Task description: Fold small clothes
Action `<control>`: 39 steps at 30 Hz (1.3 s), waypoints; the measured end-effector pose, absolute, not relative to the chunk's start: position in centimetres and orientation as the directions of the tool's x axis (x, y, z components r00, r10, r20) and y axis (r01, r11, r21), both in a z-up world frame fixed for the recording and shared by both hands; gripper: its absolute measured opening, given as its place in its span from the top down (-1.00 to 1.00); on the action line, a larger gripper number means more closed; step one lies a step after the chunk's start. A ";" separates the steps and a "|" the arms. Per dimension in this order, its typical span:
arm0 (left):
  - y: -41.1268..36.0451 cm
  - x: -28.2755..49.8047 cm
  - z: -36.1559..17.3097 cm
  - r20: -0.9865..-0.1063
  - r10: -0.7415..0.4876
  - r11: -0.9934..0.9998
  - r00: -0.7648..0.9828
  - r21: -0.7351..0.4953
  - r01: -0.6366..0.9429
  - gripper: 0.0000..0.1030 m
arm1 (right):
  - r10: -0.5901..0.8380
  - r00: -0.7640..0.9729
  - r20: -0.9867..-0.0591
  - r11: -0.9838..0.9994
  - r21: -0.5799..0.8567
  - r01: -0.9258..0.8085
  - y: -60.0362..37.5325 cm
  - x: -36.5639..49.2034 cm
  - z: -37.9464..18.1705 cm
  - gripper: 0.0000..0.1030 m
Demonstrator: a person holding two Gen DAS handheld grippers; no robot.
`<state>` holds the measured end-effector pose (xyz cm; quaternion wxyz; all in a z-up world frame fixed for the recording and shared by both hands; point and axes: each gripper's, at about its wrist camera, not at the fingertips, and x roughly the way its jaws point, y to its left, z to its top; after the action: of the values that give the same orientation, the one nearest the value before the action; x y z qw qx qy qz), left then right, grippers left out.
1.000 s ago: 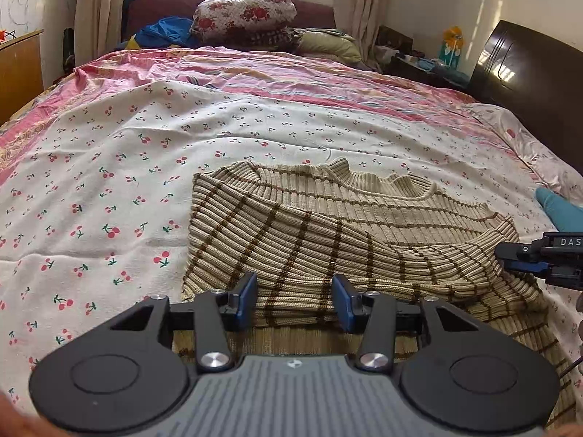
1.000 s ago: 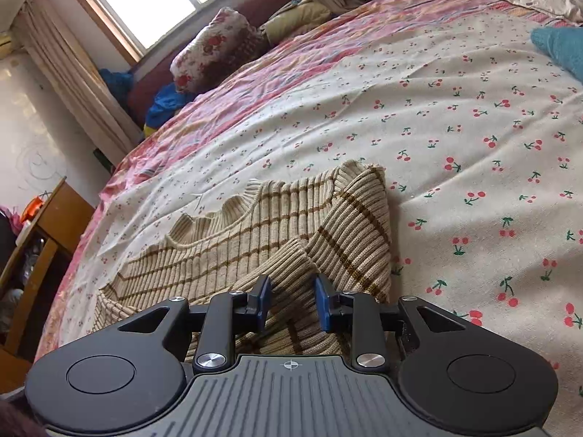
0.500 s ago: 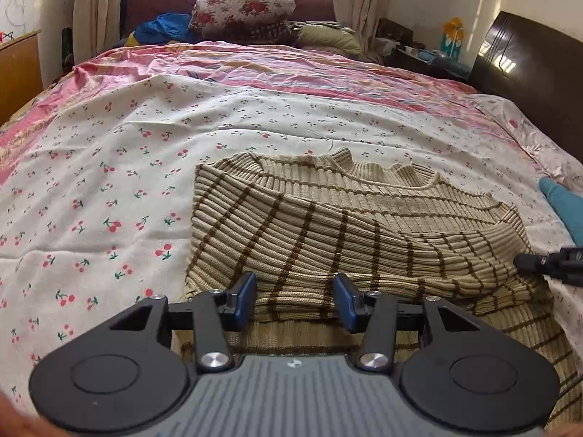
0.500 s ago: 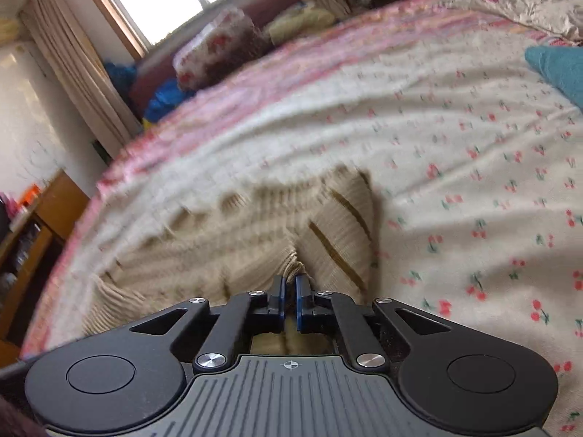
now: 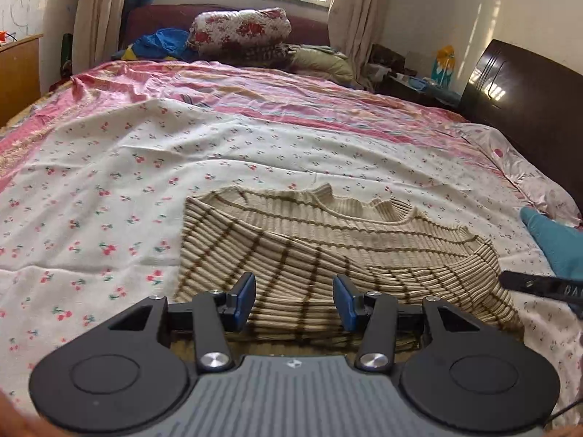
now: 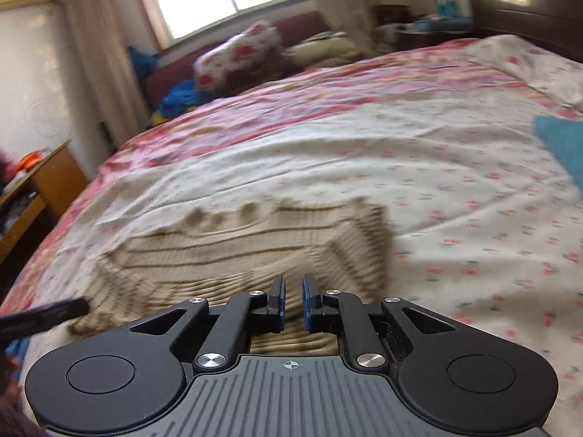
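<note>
A beige ribbed sweater with brown stripes (image 5: 328,251) lies on the cherry-print bed sheet, with both sleeves folded across its body. My left gripper (image 5: 294,300) is open and empty, with its fingers over the sweater's near hem. The sweater also shows in the blurred right wrist view (image 6: 255,251). My right gripper (image 6: 293,302) hovers over the sweater's right side with a narrow gap between its jaws and nothing between them. Its tip appears at the right edge of the left wrist view (image 5: 539,286).
The bed sheet (image 5: 109,182) spreads wide on all sides. A teal cloth (image 5: 554,240) lies to the right of the sweater. Pillows and bedding (image 5: 240,32) are piled at the far end under the window. A dark headboard (image 5: 528,102) stands on the right, a wooden cabinet (image 5: 18,73) on the left.
My right gripper shut on the right sleeve fold, then opened slightly and let it go; the sleeve now lies on the sweater. My left gripper stayed open and tilted up a little.
</note>
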<state>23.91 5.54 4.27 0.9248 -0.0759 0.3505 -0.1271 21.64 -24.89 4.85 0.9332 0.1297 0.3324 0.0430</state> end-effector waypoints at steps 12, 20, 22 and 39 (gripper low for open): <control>3.4 24.0 2.3 -0.706 -0.233 0.971 0.669 -0.125 0.206 -0.04 | 0.248 0.660 -0.709 0.967 0.220 -0.127 -20.7 23.7 1.1 0.79; 3.1 22.9 2.8 -0.716 -0.203 0.975 0.667 -0.087 0.203 -0.05 | 0.234 0.662 -0.712 0.971 0.206 -0.121 -20.6 22.7 1.9 0.74; 3.1 22.5 2.8 -0.723 -0.194 0.976 0.663 -0.075 0.204 -0.05 | 0.225 0.657 -0.720 0.973 0.194 -0.121 -20.5 22.6 1.7 0.75; 3.2 19.8 2.5 -0.753 -0.176 0.976 0.634 -0.048 0.213 -0.04 | 0.228 0.632 -0.741 0.973 0.205 -0.110 -20.3 20.1 1.7 0.72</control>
<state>19.83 3.22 2.53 0.9035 0.0225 0.4143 -0.1076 20.06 -20.29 1.73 0.9005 0.0702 0.4189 0.0937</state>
